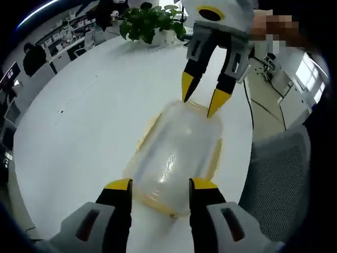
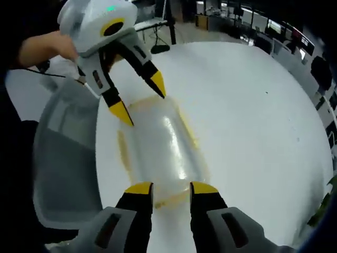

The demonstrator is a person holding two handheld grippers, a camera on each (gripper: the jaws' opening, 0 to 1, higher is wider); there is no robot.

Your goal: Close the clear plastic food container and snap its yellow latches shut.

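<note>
A clear plastic container (image 1: 176, 155) (image 2: 160, 145) with its lid on lies on the white round table (image 1: 79, 116) (image 2: 253, 121), near the table's edge. Yellow latches (image 1: 145, 132) (image 2: 124, 150) run along its sides and ends; I cannot tell whether they are snapped. My left gripper (image 1: 160, 184) (image 2: 139, 98) stands open over one short end of the container. At the opposite short end my right gripper (image 2: 171, 188) (image 1: 201, 100) is open too, tips just above the rim. Neither holds anything.
A grey mesh chair (image 1: 279, 179) (image 2: 66, 153) stands against the table edge beside the container. A potted green plant (image 1: 152, 23) sits at the far side of the table. A person's hand (image 2: 47, 47) holds the left gripper. Office desks lie beyond.
</note>
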